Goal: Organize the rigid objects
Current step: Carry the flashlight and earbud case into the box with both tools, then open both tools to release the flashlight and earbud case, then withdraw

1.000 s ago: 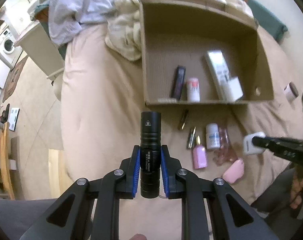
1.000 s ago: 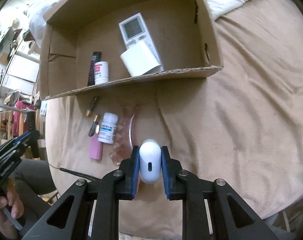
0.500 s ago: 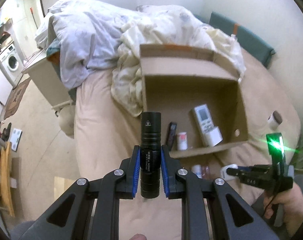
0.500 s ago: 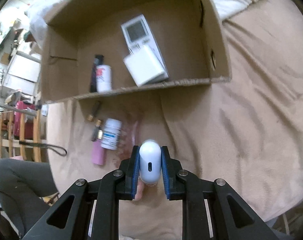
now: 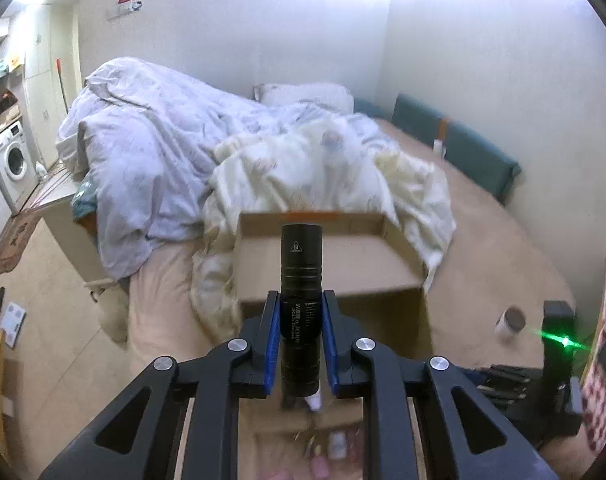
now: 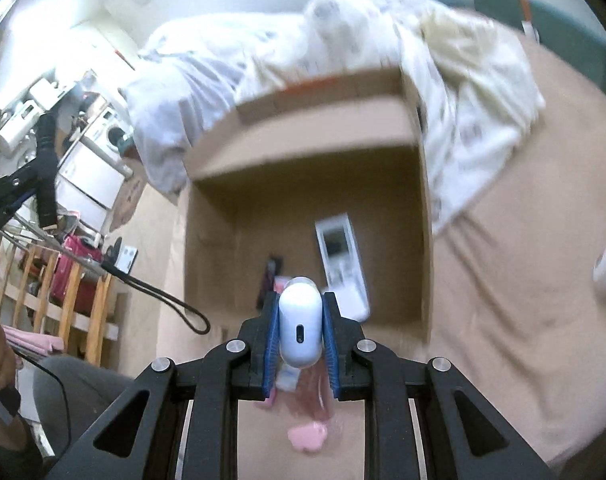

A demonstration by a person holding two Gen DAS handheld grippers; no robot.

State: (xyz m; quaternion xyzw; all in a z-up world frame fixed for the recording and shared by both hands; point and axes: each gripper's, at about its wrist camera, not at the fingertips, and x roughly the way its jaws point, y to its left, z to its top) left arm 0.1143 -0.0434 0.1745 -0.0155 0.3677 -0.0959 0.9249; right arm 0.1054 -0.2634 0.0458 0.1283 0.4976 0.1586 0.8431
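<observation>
torch (image 5: pixel 301 300) pinched upright in left gripper (image 5: pixel 301 344), above near edge of box (image 5: pixel 331 260) on bed (image 5: pixel 483 248). right gripper (image 6: pixel 300 340) pinches white case (image 6: pixel 300 326) over box (image 6: pixel 303 208); remote (image 6: pixel 341 258) lies inside. pink bits on bed below, blurred.

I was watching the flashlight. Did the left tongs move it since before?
Yes. The left tongs lifted and tilted up: the flashlight now overlaps the cardboard box, having started short of its front edge.
</observation>
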